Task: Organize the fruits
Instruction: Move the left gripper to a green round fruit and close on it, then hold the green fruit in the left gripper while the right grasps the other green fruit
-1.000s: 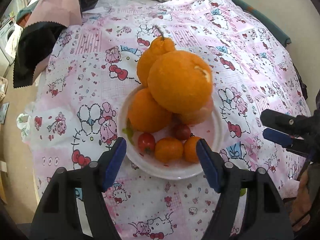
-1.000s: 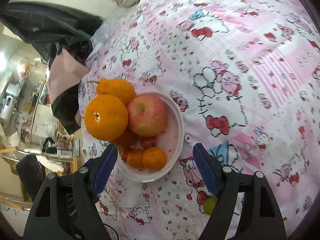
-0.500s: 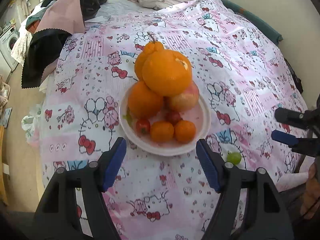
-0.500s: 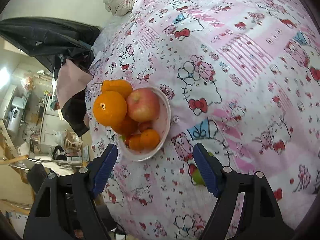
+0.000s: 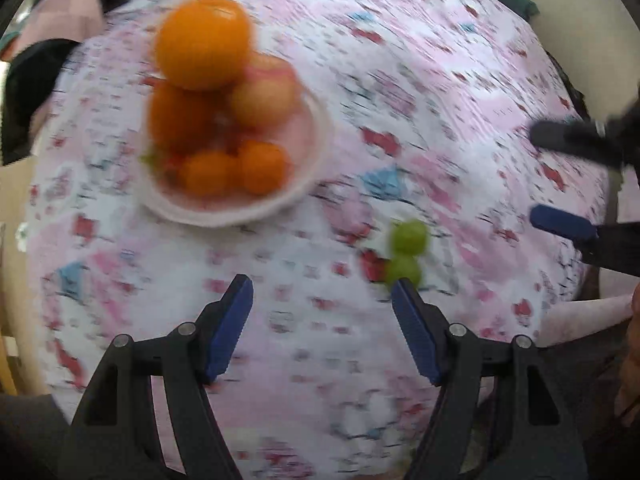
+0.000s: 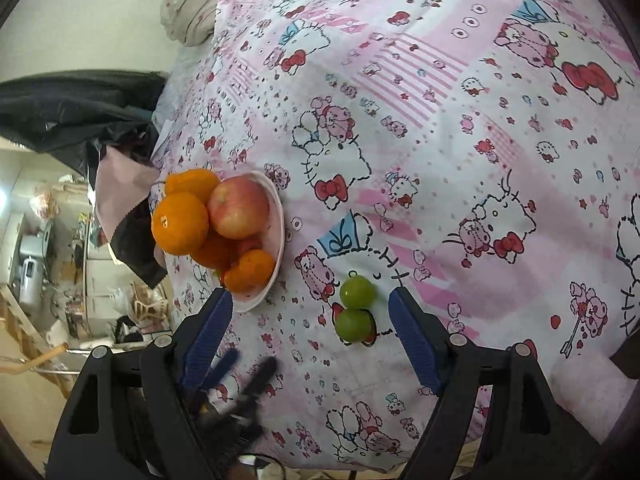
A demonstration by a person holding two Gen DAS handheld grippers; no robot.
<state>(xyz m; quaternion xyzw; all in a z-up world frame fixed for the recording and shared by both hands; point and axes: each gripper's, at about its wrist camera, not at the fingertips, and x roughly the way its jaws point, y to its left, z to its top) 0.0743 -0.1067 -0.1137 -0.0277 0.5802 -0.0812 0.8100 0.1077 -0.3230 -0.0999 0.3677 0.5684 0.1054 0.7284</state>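
A white plate [image 5: 312,184] [image 6: 280,216] on the pink cartoon-print sheet holds a big orange [image 5: 202,42] [image 6: 180,222], an apple [image 5: 264,100] [image 6: 238,212] and small mandarins [image 5: 236,172] [image 6: 250,270]. Two small green fruits [image 5: 406,252] [image 6: 356,308] lie side by side on the sheet, right of the plate. My left gripper [image 5: 322,300] is open and holds nothing; its right fingertip is just below the green fruits. My right gripper [image 6: 310,312] [image 5: 560,182] is open above the sheet, with the green fruits showing between its fingers, nearer the right one. The left wrist view is motion-blurred.
Dark and pink clothes [image 5: 24,92] [image 6: 80,120] hang over the sheet's left edge beyond the plate. A bunched striped cloth [image 6: 192,12] lies at the far end. A cluttered room floor [image 6: 60,280] drops off at left. The left gripper [image 6: 248,376] shows blurred low in the right wrist view.
The left view swung right, so the plate slid to the upper left and the green fruits came up by its right finger. The right view drew back; both green fruits now show between its fingers.
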